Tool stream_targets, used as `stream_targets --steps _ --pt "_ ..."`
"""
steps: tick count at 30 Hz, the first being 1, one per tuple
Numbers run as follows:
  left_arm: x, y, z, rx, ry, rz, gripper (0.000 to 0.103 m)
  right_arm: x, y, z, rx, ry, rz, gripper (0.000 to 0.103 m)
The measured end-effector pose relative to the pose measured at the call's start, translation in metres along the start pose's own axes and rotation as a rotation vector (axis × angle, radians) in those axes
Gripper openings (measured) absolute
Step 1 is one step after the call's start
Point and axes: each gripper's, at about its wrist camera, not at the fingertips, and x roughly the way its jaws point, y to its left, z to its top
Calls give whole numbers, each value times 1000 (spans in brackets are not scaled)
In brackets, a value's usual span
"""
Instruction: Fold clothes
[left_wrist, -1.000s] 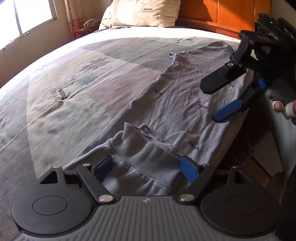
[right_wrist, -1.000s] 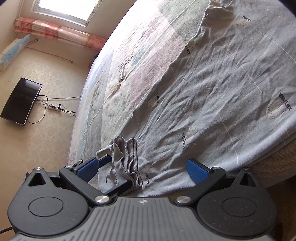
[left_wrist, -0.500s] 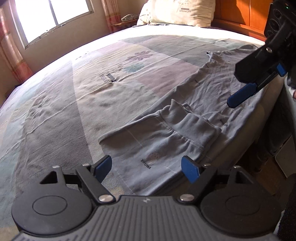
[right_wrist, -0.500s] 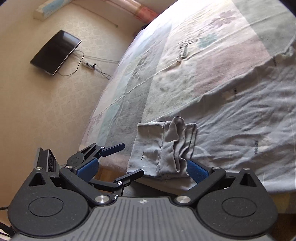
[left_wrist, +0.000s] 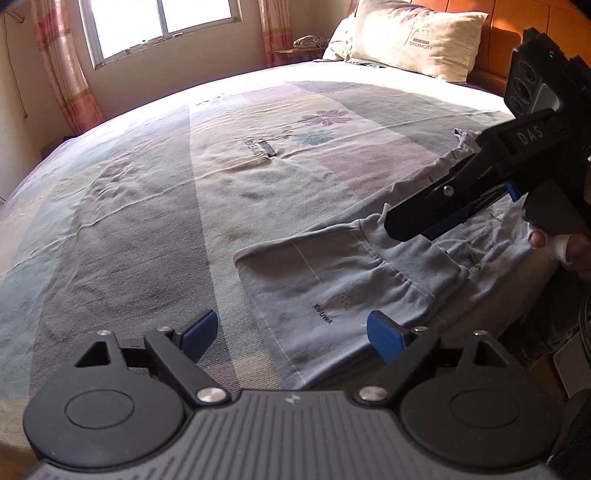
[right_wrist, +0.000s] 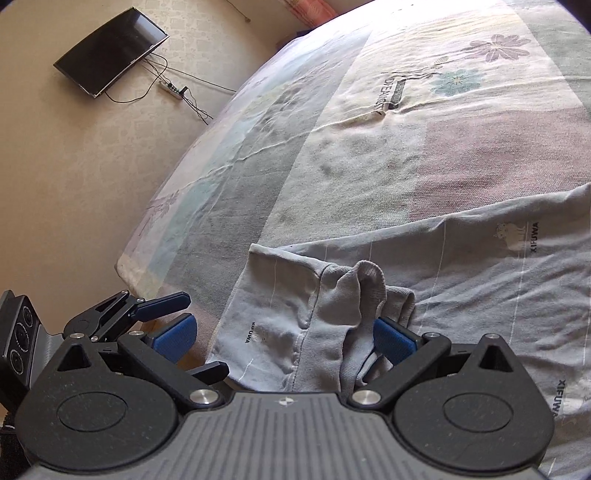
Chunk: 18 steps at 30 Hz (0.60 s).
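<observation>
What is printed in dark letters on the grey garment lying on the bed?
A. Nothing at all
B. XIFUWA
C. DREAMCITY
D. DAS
B: the grey garment carries the word XIFUWA beside a small pale figure, seen in both views; DREAMCITY is on the pillow instead.

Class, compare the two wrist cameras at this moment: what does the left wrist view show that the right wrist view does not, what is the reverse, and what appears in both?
Only the left wrist view shows the window, the curtains, the pillow, the wooden headboard and a person's fingers on the right tongs.

Only the right wrist view shows the floor, a flat black screen lying on it, and a power strip with cables.

Both show the patterned bedspread and the grey garment, and each shows the other tongs; the left tongs are open.
</observation>
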Motion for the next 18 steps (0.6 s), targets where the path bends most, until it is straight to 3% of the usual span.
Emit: stream_targets --steps 11,18 --pt "5 -1 -3 21 9 5 88 5 -9 9 68 -26 6 103" --pt "2 3 -5 4 5 10 88 -4 -23 -2 290 -3 248 103"
